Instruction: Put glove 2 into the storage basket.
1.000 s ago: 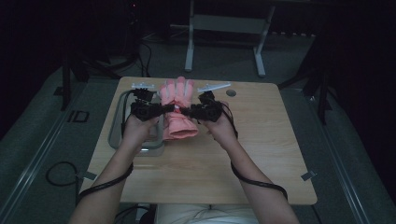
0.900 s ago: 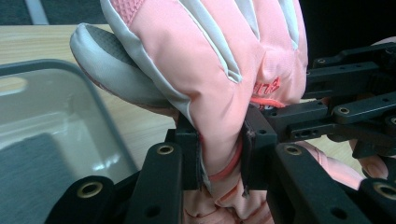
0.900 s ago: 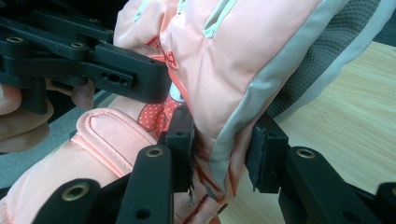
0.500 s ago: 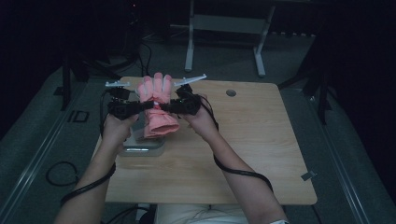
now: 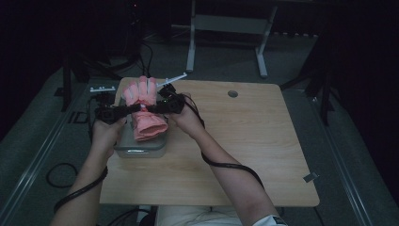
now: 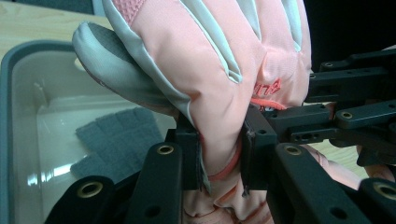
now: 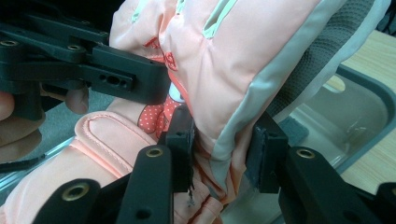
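Both of the person's hands are up at the table's ten o'clock corner, holding a padded pink ski glove with pale mint stripes (image 5: 143,106) between them, just above a grey plastic bin with a pale inside (image 5: 123,143). The left gripper (image 5: 129,108) comes in from the nine o'clock side and the right gripper (image 5: 153,106) from three o'clock, so the two black tools meet nose to nose at the glove's wrist.

From along the left gripper (image 6: 219,161), its jaws are clamped on a fold of the pink fabric just below the knuckles, with the cloth bunched between the pads. The right gripper (image 7: 219,156) is pinched onto the glove's grey-edged side in the same way (the other tool crosses in front of it at about ten o'clock in that view).

The glove's fingers point toward twelve o'clock, away from the person, and the cuff hangs down toward six over the bin's rim. Inside the bin lies a dark grey piece of ribbed fabric (image 6: 114,142), on its floor beneath the glove. The light wooden table (image 5: 244,141) stretches off toward three o'clock.
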Tool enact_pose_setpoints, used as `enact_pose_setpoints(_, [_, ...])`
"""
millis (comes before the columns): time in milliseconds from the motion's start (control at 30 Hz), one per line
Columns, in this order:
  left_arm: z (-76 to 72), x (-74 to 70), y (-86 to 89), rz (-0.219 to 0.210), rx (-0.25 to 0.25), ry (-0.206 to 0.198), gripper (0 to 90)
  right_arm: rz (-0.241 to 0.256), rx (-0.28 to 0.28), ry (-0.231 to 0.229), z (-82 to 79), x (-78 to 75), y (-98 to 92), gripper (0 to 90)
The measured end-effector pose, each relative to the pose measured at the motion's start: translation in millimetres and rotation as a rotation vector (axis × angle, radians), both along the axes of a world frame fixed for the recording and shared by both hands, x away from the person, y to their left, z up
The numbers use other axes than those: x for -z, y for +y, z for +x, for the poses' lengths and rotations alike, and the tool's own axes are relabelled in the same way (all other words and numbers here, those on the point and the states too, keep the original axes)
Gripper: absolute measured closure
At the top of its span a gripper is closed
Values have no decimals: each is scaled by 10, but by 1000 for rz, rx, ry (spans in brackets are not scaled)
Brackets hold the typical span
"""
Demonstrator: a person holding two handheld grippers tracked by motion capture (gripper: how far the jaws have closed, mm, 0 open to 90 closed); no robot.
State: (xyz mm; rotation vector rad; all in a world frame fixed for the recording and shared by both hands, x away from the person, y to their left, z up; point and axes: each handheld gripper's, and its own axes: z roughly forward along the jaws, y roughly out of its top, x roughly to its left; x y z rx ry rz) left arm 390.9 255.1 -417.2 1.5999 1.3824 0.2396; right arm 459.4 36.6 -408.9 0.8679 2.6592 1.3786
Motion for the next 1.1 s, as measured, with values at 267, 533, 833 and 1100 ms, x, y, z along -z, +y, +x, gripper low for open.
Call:
enact_pose_setpoints(267, [99,316,47,-67,-25,40,726,-70,11,13,85,175,105,657])
enact_pose_setpoints(533, [159,549,90,-91,-45,95,724,-108,18,52,159,401,175,657])
enact_pose_setpoints(833, [216,646,62,-48,-61,178,718,-149,19,91,210,557,227,657])
enact_pose_setpoints(1100, [242,651,-60,120,-84,240,686,-151,23,138,207,717,248,635])
